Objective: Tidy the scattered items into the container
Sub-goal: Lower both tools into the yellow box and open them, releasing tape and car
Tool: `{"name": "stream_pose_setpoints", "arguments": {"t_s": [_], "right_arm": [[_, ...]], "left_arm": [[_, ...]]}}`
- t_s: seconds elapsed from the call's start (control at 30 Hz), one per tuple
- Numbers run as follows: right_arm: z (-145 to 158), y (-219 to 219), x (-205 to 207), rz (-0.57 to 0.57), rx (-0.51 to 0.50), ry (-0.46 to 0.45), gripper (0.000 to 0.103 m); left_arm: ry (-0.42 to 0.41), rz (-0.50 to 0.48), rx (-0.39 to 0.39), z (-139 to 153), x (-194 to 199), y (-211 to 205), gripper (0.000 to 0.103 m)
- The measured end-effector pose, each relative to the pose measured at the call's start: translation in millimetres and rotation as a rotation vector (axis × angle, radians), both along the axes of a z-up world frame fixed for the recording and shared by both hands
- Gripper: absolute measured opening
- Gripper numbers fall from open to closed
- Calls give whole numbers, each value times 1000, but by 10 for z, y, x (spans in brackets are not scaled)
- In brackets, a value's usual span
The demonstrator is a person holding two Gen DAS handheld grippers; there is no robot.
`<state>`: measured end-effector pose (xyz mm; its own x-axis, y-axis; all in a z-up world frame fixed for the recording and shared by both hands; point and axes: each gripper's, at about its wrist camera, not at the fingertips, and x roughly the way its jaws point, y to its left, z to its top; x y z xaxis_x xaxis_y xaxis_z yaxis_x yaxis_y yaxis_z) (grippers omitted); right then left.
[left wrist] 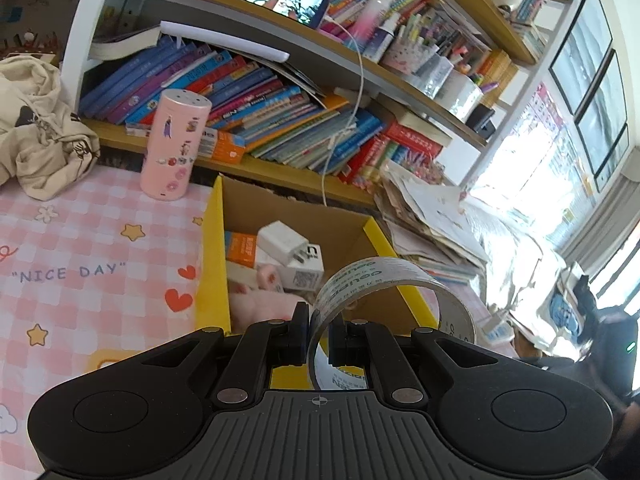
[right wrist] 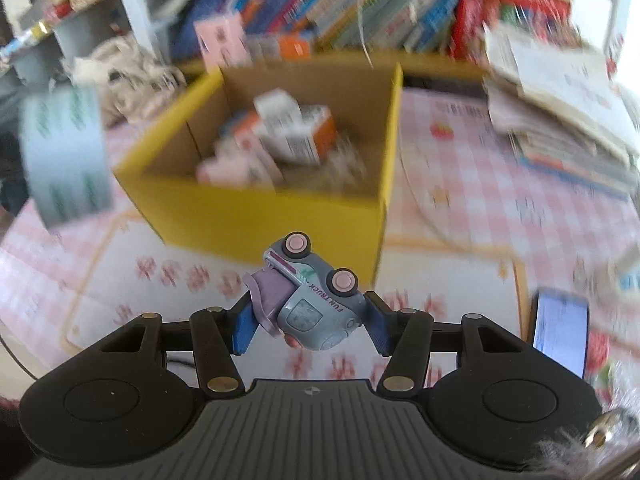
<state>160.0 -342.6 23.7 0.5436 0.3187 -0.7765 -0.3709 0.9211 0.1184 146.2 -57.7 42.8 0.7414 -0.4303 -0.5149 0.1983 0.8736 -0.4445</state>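
Observation:
A yellow cardboard box [left wrist: 212, 248] stands open on the pink checked cloth, holding a white charger [left wrist: 286, 244], an orange carton [left wrist: 240, 250] and a pink plush [left wrist: 260, 308]. My left gripper [left wrist: 320, 314] is shut on the wall of a clear tape roll [left wrist: 372, 276], held over the box's near edge. The same roll [right wrist: 64, 152] shows blurred at the left of the right wrist view. My right gripper [right wrist: 309, 302] is shut on a grey-blue toy truck [right wrist: 320, 280] with pink wheels, turned wheels-up, just above the cloth in front of the box [right wrist: 280, 216].
A pink sticker-covered cylinder [left wrist: 176, 144] stands left of the box by the bookshelf. A cream cloth bag [left wrist: 40, 128] lies at the far left. A stack of papers and books [right wrist: 560, 112] sits right of the box. A phone [right wrist: 560, 328] lies at my right.

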Motion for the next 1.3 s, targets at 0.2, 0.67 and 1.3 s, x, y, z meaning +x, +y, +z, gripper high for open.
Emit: {"name": "stream_pose_setpoints", "arguments": {"t_s": [0.2,0.67,1.3], "right_arm": [[354,81,236,44,53,-105,52],[94,415,1064,171,-21,-124,52],[-515,692,1396,349,-194,-27,53]], "left_arm": [[-13,24,2,20,143,4,7],[37,34,180,-186,677,-133,7],[73,-118,536,-512,969,-633,8]]}}
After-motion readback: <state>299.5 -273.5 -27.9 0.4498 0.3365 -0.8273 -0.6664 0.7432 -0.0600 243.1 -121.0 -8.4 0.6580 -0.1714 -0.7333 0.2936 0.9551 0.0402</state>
